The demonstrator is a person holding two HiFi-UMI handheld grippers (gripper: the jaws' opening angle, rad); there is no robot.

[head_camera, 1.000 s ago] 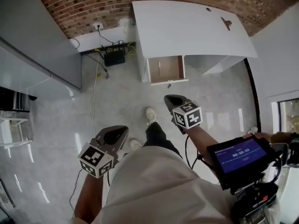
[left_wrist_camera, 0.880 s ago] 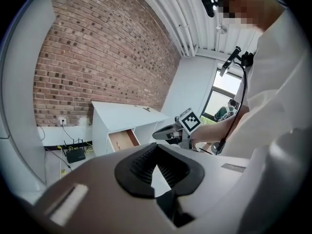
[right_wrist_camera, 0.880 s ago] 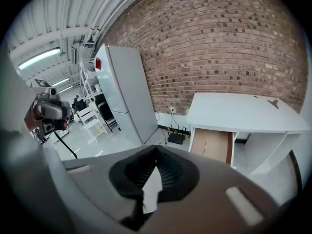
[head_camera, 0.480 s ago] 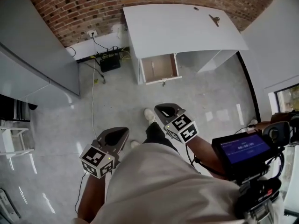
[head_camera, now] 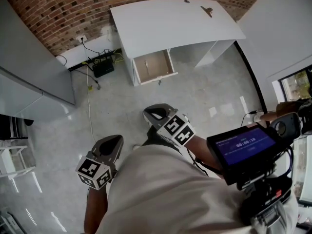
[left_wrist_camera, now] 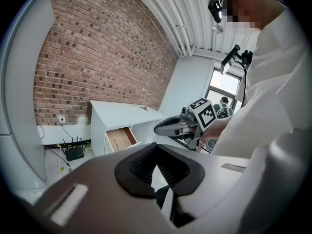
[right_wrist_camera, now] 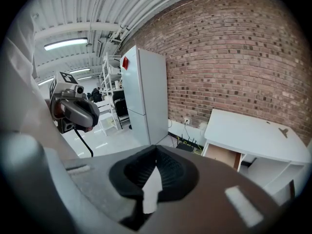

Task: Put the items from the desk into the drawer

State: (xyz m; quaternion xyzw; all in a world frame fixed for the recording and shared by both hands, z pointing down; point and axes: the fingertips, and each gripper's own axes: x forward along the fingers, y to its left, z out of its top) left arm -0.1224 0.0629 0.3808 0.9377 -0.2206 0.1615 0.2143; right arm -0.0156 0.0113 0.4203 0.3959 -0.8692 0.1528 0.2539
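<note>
**Standing back from the desk, both tools closed and empty**

You are at the approach step, and no item has been picked up yet. The white desk [head_camera: 161, 23] stands against the brick wall [head_camera: 53, 9], well apart from you across open floor [head_camera: 204, 99]. Its drawer [head_camera: 152, 66] is pulled open at the desk's front, with its brown inside showing. A small dark item [head_camera: 208, 11] lies on the desk's top near its right end. A tinier dark speck [head_camera: 186, 1] sits closer to the desk's wall edge, too small to identify.

Your left tool [head_camera: 116, 140] and right tool [head_camera: 149, 112] are held low by your body, far short of the desk. Each has its jaws together at the tips, with nothing between them.

The next move is likely to walk up to the desk, part one tool's jaws and reach for the dark item.
</note>
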